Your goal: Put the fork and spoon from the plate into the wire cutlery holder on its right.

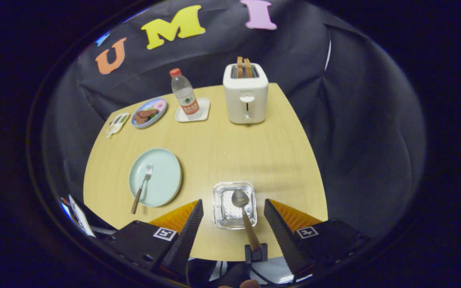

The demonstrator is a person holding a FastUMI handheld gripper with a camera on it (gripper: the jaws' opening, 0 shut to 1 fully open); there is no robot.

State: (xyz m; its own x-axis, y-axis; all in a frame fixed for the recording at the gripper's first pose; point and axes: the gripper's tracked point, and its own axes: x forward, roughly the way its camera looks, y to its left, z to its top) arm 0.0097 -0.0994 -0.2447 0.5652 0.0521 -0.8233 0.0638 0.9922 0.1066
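The hand-held gripper hangs released at the bottom centre of the frame, fingers spread wide. Between them sits the wire cutlery holder on the worktop, with the spoon standing in it, bowl up and wooden handle leaning toward the camera. Left of the holder, the pale green plate carries the fork, whose handle overhangs the rim. A toaster and a water bottle stand near the top centre.
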